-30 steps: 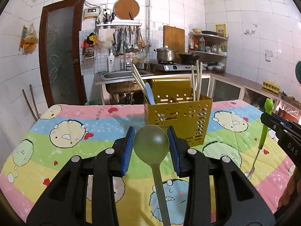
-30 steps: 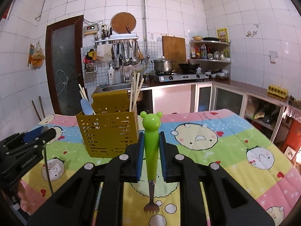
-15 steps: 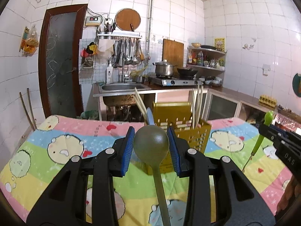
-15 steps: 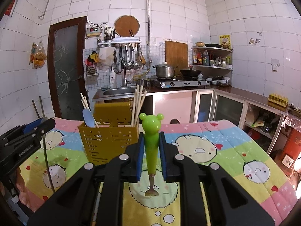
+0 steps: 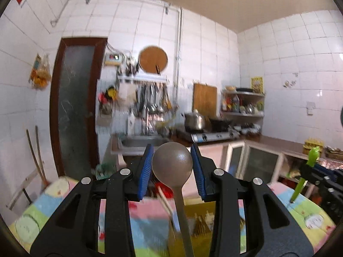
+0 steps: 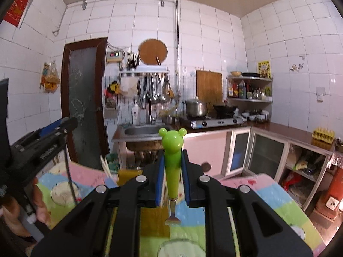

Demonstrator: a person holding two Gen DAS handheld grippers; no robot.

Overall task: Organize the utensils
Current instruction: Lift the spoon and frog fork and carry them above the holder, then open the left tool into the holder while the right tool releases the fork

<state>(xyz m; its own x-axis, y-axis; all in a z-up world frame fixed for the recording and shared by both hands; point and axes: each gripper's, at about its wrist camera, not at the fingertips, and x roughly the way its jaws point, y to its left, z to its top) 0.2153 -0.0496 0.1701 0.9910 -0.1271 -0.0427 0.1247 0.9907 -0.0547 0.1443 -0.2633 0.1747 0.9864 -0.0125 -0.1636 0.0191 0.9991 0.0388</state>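
My left gripper (image 5: 172, 167) is shut on the round bowl of a grey-green spoon (image 5: 172, 163), whose handle hangs straight down. My right gripper (image 6: 173, 171) is shut on the green bear-headed handle of a small fork (image 6: 172, 150), tines pointing down. Below both, the yellow perforated utensil basket (image 5: 198, 218) stands on the table, blurred and mostly hidden behind the fingers, with pale chopsticks (image 6: 106, 167) sticking out of it. The right gripper with its fork (image 5: 308, 167) shows at the right edge of the left wrist view; the left gripper (image 6: 42, 137) shows at the left of the right wrist view.
A cartoon-print cloth (image 6: 274, 194) covers the table. Behind it are a steel sink (image 6: 143, 131), a gas stove with a pot (image 6: 196, 108), hanging ladles, a dark door (image 6: 82, 98) and low cabinets (image 6: 265, 154). A person's hand (image 6: 39, 203) holds the left gripper.
Both grippers have risen well above the table, each keeping its utensil. The basket has dropped to the bottom of both views and the wall and ceiling now fill them.
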